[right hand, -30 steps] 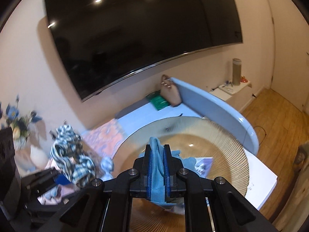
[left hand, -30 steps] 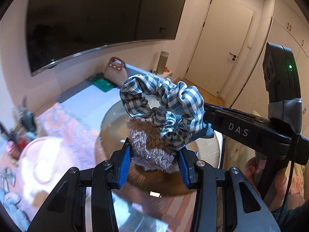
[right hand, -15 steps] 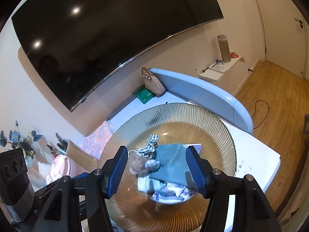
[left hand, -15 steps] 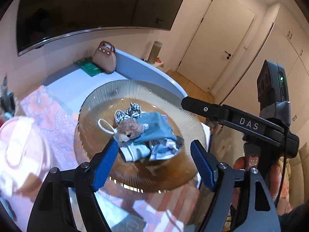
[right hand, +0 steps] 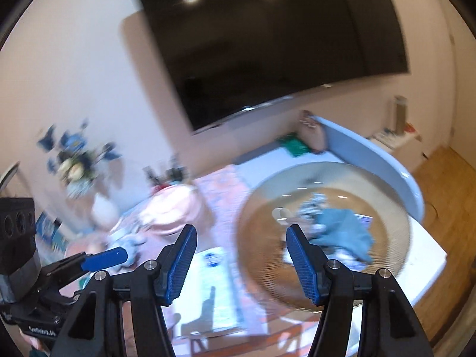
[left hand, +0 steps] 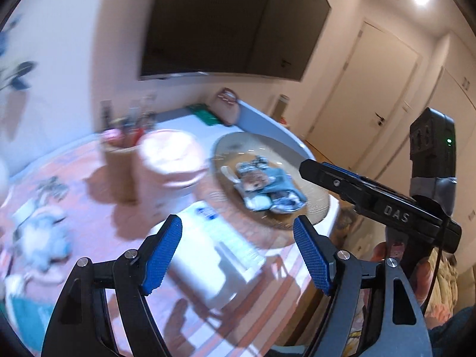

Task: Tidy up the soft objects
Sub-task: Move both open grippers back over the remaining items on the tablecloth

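Soft pile [left hand: 269,189] on glass plate [left hand: 315,205] — beyond both grippers, apparently untouched; left gripper [left hand: 238,255], right gripper [right hand: 241,264] spread, empty.

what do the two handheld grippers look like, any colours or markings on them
Both are black two-finger tools. The left gripper and right gripper have blue cross-hatched pads and silver pivot bolts. Seen from the left wrist, the right gripper's side reads "DAS", with a boxy black module showing a green light and a thin black cable.
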